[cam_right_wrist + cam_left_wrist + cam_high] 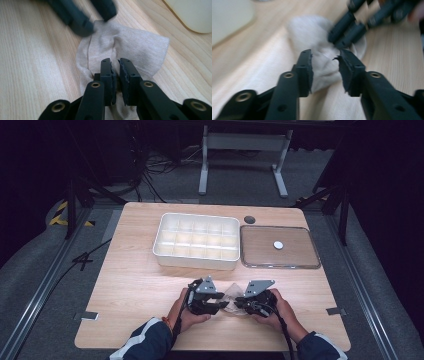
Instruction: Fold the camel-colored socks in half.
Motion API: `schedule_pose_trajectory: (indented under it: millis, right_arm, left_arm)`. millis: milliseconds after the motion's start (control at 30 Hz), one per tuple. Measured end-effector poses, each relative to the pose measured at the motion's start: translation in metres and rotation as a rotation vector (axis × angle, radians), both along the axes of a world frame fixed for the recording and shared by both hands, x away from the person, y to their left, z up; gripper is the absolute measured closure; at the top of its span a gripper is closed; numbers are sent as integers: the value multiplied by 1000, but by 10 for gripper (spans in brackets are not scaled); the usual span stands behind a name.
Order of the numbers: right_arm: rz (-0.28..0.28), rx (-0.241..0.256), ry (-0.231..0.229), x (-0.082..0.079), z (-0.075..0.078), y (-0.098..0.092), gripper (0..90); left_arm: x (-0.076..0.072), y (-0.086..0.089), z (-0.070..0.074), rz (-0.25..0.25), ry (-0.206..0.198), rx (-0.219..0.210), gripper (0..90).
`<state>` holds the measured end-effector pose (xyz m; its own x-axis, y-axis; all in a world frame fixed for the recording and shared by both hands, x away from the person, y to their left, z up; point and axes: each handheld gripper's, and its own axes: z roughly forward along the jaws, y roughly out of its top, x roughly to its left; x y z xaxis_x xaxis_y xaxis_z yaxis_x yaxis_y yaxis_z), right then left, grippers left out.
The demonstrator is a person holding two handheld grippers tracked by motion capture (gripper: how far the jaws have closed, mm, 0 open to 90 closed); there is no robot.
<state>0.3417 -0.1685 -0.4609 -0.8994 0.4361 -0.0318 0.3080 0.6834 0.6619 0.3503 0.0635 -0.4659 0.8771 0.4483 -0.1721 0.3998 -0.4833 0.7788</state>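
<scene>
The pale cloth [125, 47] you're working on is a thin, stretchy beige piece, maybe a sock, though the knit is all you can really go by. It lies crumpled on the wooden table [135, 290] right between your two grippers, at the near edge in front of you.

Your right gripper [115, 62] has its jaws nearly together with a fold of that cloth pinched between them; from its own camera the fabric bunches up into the narrow slot and fans out flat beyond the tips. In the high view that same gripper [239, 303] sits just right of the cloth.

Your left gripper [324, 58] has its jaws apart, straddling a bunched bit of the cloth [312, 30]. The fabric sits in the gap, but the left gripper view is blurry, so I can't tell if the pads actually touch it. In the high view it [223, 306] sits just left of the cloth. The two sets of tips are near each other, pointing inward across the fabric.

Ahead of both grippers, well apart from them, is the white compartment tray [162, 251]. Just beside it, ahead of your right gripper, lies the clear flat lid [250, 255] with a small white disc [278, 245] on it.
</scene>
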Motion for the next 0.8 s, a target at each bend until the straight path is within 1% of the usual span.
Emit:
schedule_pose_trajectory:
  millis: [67, 100, 133, 167, 200, 233, 333, 367, 400, 433, 467, 567, 633, 733, 800]
  right_arm:
    - [11, -8, -18, -1, -1, 0, 815]
    - [12, -11, -24, -1, 0, 1, 815]
    - [14, -12, -24, -1, 0, 1, 815]
    - [14, -12, -24, -1, 0, 1, 815]
    - [18, -8, -22, -1, -1, 1, 815]
    - [20, -9, -30, -1, -1, 0, 815]
    - [19, -8, -31, -2, -1, 0, 812]
    - [23, -13, -38, -2, -1, 0, 807]
    - [18, -17, -38, -3, 1, -1, 779]
    - [9, -23, -40, -3, 1, -2, 768]
    - [5, -23, -33, -5, 2, -4, 766]
    - [-6, -29, -36, -6, 2, -5, 758]
    - [-20, -27, -27, -7, 3, -6, 756]
    - [-23, -37, -34, -6, 2, -5, 757]
    - [-26, -43, -39, -7, 2, -4, 759]
  left_arm:
    - [5, 2, -2, 46, 14, 19, 548]
    - [8, 2, -4, 49, 24, 25, 522]
    - [9, 0, -7, 45, 40, 35, 527]
    - [9, 0, -7, 45, 40, 35, 525]
    - [10, -2, -9, 40, 32, 59, 525]
    - [9, -5, -12, 38, 39, 89, 529]
    - [8, -6, -14, 31, 44, 80, 578]
    - [8, -5, -14, 22, 48, 83, 578]
    - [7, -6, -14, 20, 54, 83, 612]
    - [7, -6, -14, 20, 54, 83, 617]
    - [6, -6, -15, 18, 54, 81, 637]
    - [6, -6, -15, 6, 64, 72, 662]
    - [5, -7, -15, -7, 63, 78, 701]
    - [3, -8, -14, -5, 61, 72, 752]
    - [2, -8, -14, -16, 42, 75, 777]
